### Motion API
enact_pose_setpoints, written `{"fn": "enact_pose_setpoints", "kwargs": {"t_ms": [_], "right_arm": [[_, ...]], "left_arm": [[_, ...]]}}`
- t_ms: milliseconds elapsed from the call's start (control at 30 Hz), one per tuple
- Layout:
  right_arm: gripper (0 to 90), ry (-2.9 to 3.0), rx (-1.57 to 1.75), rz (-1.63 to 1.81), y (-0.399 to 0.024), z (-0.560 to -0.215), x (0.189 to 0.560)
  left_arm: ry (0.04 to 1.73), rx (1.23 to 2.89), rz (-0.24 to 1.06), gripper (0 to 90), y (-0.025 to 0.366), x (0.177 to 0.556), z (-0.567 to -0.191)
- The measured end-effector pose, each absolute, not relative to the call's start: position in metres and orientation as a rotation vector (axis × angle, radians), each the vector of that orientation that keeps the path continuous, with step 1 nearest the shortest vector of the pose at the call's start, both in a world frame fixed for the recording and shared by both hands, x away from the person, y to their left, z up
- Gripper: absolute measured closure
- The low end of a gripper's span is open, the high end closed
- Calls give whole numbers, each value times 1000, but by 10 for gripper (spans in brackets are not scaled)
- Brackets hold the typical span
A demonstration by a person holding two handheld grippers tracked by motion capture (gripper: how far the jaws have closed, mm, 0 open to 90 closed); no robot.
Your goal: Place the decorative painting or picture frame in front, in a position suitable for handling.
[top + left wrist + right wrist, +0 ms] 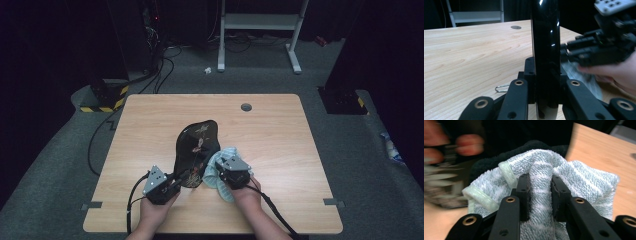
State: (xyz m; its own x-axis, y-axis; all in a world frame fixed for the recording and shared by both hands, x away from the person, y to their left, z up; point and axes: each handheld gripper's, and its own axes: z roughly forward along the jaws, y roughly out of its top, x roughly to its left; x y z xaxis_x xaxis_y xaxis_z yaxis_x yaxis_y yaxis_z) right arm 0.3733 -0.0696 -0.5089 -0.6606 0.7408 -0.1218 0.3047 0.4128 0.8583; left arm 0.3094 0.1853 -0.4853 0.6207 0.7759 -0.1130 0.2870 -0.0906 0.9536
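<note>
- The left gripper [176, 183] sits at about seven o'clock on the table [150, 125], held in the person's left hand [152, 210], with its cable looping back off the near edge.
- In the left gripper view its jaws are drawn in tight on the near rim of a glossy black tray [545, 50], the pads pressing on both faces of the thin edge, so the tray stands up on edge between them.
- From above, the tray [196, 150] runs from the left gripper toward twelve o'clock, near the middle of the table, its lacquered face tilted and showing a pale floral pattern.
- A small wire clip [502, 88] lies on the wood just at nine o'clock of the left jaws.
- A pale blue-green striped towel [220, 172] is bunched against the tray's lower right side, at about three o'clock from it.
- The right gripper [225, 172], in the right hand [247, 195] at about five o'clock on the table, has its jaws almost fully closed on a fold of that towel [541, 170], the terry cloth pinched between the pads and spilling over both sides.
- A round grey grommet [246, 106] sits near the far edge, at about one o'clock.
</note>
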Motion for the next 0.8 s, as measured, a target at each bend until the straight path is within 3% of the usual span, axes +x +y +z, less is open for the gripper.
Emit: {"fn": "enact_pose_setpoints", "kwargs": {"t_ms": [233, 400, 800], "right_arm": [[713, 2285, 730, 1261, -41, -512, 327], [715, 2325, 675, 1260, -32, -515, 315], [717, 2255, 854, 1122, -61, -517, 367]], "left_arm": [[894, 1662, 512, 793, 185, 309, -485], [895, 1662, 512, 794, 185, 310, -485], [906, 1659, 497, 796, 185, 310, -485]]}}
